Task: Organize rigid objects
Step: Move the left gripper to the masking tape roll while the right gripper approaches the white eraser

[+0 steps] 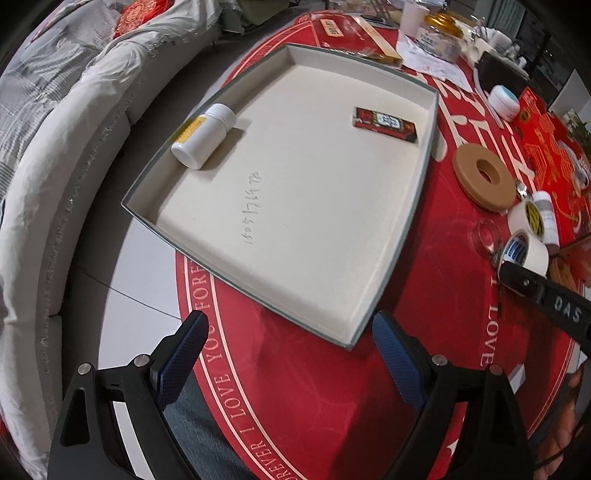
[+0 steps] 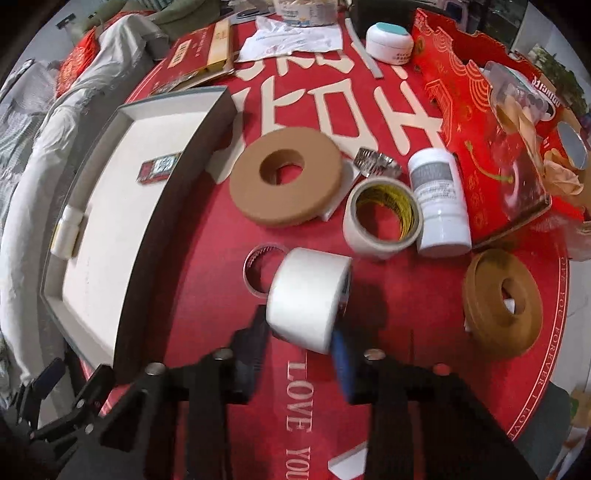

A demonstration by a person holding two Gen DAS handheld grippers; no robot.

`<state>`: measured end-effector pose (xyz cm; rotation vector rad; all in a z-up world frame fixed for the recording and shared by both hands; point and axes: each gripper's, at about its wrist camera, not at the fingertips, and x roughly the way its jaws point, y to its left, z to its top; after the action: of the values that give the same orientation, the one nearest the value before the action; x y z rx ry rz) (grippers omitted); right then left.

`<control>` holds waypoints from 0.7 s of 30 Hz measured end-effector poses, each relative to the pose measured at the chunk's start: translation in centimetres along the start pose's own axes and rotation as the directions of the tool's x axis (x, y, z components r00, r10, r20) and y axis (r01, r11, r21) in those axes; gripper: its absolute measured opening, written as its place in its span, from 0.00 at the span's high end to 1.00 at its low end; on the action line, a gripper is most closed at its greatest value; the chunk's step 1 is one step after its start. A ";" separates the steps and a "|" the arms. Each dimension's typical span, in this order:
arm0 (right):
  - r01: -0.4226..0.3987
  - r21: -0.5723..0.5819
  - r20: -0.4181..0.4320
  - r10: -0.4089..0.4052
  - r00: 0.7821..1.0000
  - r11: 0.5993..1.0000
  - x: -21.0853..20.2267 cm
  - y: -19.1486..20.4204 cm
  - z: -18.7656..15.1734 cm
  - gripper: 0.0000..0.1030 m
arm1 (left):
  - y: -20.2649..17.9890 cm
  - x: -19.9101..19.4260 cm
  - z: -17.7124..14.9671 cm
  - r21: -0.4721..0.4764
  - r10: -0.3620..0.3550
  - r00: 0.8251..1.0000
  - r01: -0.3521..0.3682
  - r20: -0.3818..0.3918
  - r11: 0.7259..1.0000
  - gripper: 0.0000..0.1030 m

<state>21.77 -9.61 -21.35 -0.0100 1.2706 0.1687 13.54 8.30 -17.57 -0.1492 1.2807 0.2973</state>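
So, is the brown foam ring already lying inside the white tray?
No. In the right wrist view the brown ring lies on the red tablecloth, outside the tray, beside its dark wall.

This is a home, most likely a living room. A round surface [image 1: 321,398] under a red cloth printed with "FOREVER I LOVE YOU" stands just beside a pale sofa [image 1: 48,192] with a red embroidered cushion [image 1: 138,16], over a light tiled floor [image 1: 136,295]. The clutter is domestic: a shallow box lid [image 1: 432,122] holding a pill bottle [image 1: 205,134], tape rolls [image 2: 382,218], a cream jar [image 2: 389,43], a snack packet [image 2: 524,107] in a red gift box [image 2: 476,155], a paper cup [image 1: 413,16] and a gold-lidded jar [image 1: 439,31] at the far edge.
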 end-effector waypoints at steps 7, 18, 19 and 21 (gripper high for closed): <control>-0.110 -0.126 -0.031 0.107 0.994 0.986 -2.0 1.7 -4.0 0.69 | -0.1 0.0 -2.0 0.023 0.014 1.000 -0.013 -0.009 1.000 0.10; -0.135 -0.190 0.052 0.147 0.988 0.973 -6.0 -0.6 -9.6 0.02 | -0.6 -1.0 -4.8 0.044 -0.046 0.999 0.047 -0.016 0.998 0.10; -0.118 -0.154 0.069 0.130 0.989 0.981 -6.3 -1.8 -9.7 0.02 | -1.4 -1.2 -4.9 0.066 -0.065 0.998 0.066 -0.010 0.996 0.10; -0.099 -0.067 0.071 0.104 0.992 0.993 -6.2 -4.3 -10.0 0.02 | -2.5 -1.4 -5.1 0.097 -0.090 0.996 0.091 -0.010 0.991 0.08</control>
<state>11.12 -15.63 -18.81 0.0069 1.1919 0.2946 9.24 4.35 -17.84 -0.1250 1.2869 0.1566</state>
